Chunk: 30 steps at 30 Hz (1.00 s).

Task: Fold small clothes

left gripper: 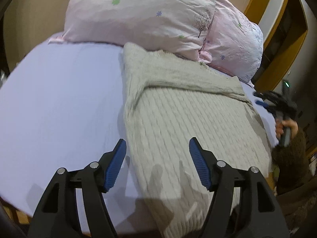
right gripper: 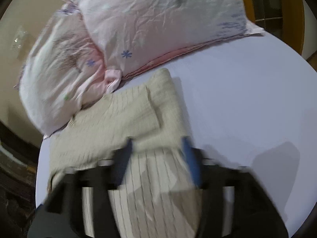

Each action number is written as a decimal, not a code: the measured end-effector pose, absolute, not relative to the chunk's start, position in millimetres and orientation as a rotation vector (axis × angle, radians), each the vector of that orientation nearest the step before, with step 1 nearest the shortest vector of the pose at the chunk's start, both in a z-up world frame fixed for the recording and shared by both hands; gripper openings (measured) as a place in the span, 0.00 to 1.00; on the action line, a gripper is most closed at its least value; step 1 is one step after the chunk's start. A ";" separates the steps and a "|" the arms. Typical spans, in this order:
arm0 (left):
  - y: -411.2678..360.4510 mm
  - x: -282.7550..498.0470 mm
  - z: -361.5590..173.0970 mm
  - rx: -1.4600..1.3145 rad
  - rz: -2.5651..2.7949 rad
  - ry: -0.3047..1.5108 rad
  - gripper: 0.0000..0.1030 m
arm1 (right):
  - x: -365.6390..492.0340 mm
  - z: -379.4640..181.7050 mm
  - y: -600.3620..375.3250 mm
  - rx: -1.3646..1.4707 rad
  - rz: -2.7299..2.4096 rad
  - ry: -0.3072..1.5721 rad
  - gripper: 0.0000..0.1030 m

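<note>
Left wrist view: sweater (left gripper: 178, 115), one, beige-grey ribbed knit, partly folded, flat on lavender bedsheet (left gripper: 59, 99), smooth. Pillows (left gripper: 138, 15), two, pink crinkled cotton, flower print, touching sweater's far edge. Left gripper (left gripper: 157, 148) above sweater's near edge, jaws apart, blue ridged pads (left gripper: 116, 164), nothing between. Right gripper (left gripper: 277, 103) at bed's right side, jaw state unreadable.

Right wrist view: blurred. Right gripper (right gripper: 156, 148) over sweater (right gripper: 122, 119), jaws apart; grasp indiscernible.
</note>
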<state>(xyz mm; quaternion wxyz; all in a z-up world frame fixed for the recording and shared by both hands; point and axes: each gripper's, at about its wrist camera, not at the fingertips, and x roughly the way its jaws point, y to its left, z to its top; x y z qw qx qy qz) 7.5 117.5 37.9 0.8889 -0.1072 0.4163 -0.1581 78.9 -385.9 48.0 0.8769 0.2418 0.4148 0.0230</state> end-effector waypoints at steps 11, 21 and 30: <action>117.7 -53.1 10.4 -0.360 -0.449 0.891 0.63 | -75.7 2.3 -387.7 0.647 0.228 0.971 0.19; 113.9 -69.0 1.9 -0.420 -0.468 0.939 0.10 | -92.2 -0.5 -369.7 0.864 0.555 0.865 0.06; 132.1 35.9 82.2 -0.433 -0.429 0.698 0.09 | 21.8 86.9 -402.0 0.928 0.559 0.585 0.06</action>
